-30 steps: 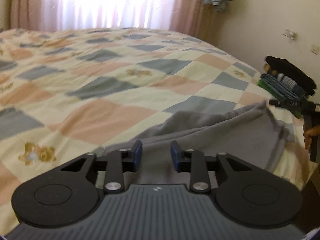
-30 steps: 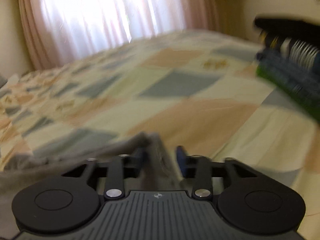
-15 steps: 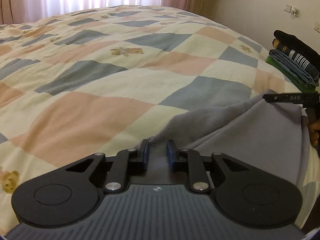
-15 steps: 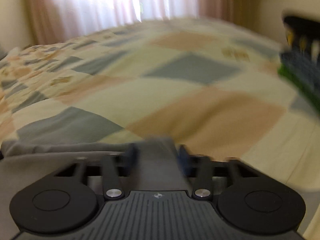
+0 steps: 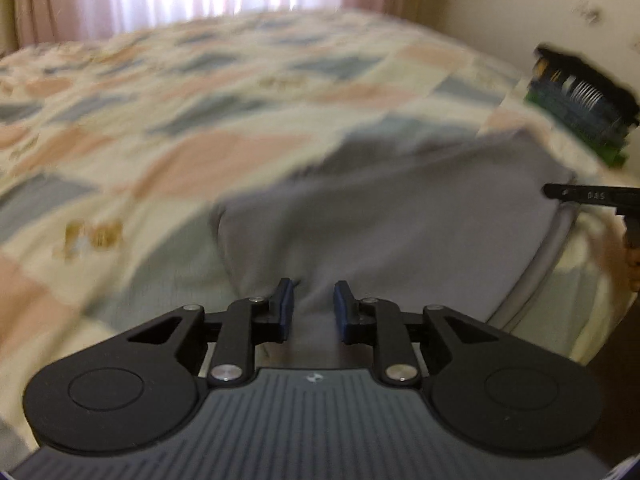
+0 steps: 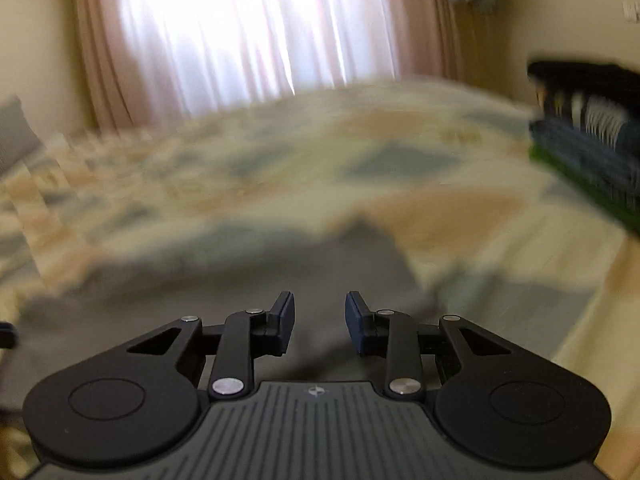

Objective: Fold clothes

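A grey garment (image 5: 400, 216) lies folded flat on the patchwork quilt near the bed's front right corner; it also shows in the right wrist view (image 6: 248, 288). My left gripper (image 5: 314, 304) is open just above the garment's near left edge, with nothing between the jaws. My right gripper (image 6: 320, 316) is open above the garment's near right part, empty. The right gripper's black tip (image 5: 588, 196) shows at the far right of the left wrist view, beside the garment's right edge. Both views are motion-blurred.
A stack of folded clothes (image 5: 580, 100), black on top, striped blue and green below, sits at the bed's right edge; it also shows in the right wrist view (image 6: 592, 140). The checked quilt (image 5: 200, 120) stretches back to pink curtains (image 6: 248, 32).
Both grippers were shut on the grey garment's edge and have opened, letting it go. The garment now lies flat, and both grippers have pulled back and lifted.
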